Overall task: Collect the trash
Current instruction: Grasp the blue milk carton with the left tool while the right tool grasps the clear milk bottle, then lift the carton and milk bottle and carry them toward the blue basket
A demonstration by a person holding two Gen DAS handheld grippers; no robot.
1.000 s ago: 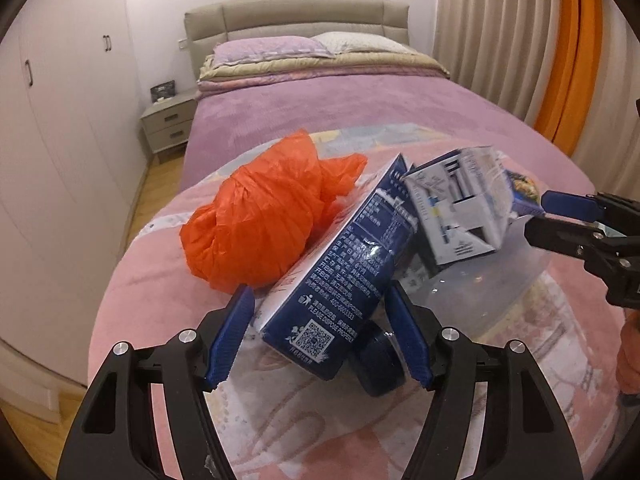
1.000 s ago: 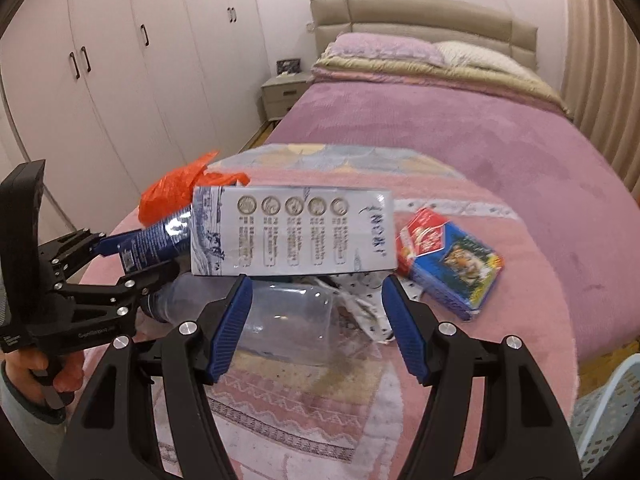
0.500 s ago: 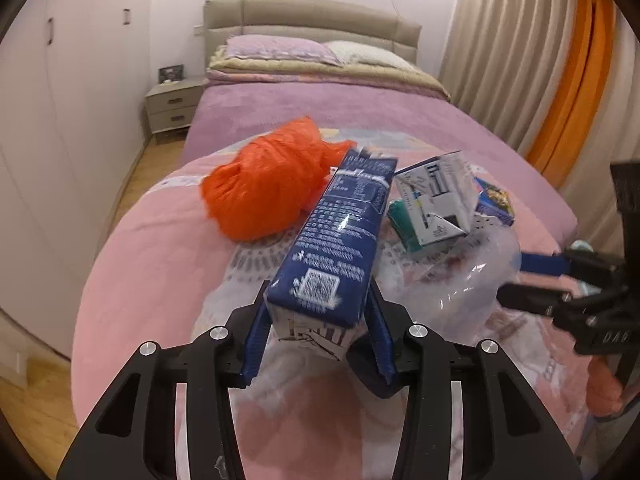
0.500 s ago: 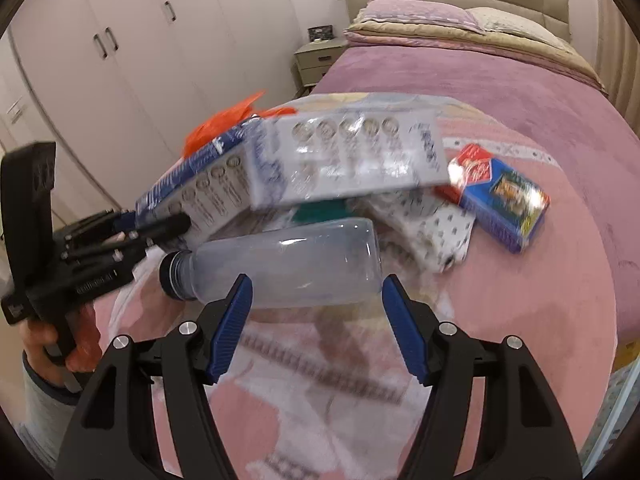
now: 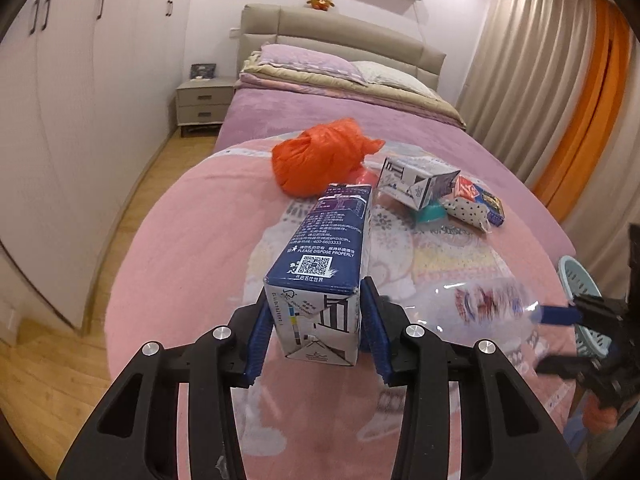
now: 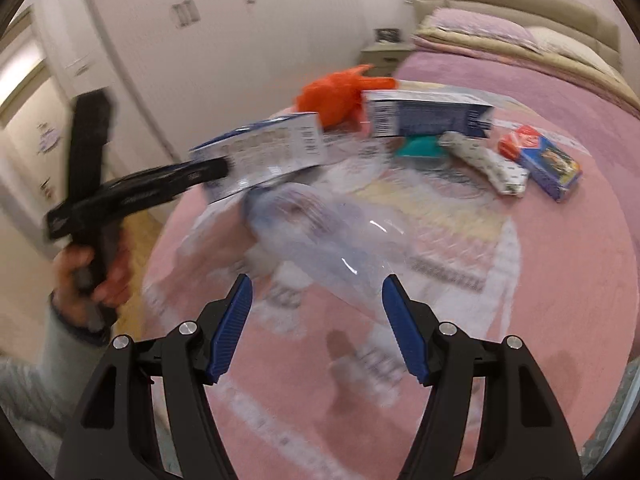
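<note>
Basket shows beside the bed only in left view.

Left gripper clamped on blue carton, lifted off pink blanket. Orange bag at 12 o'clock. White carton at 1. Blurred clear bottle at 3, at right gripper.

A home bedroom. Large bed with mauve cover filling the centre of the frame, upholstered beige headboard at the top, two pillows against it, small plush toy perched above. Two-drawer nightstand in the upper left beside tall white wardrobe doors. Floor-length beige and orange curtains down the right side. Wooden floor at lower left.
</note>
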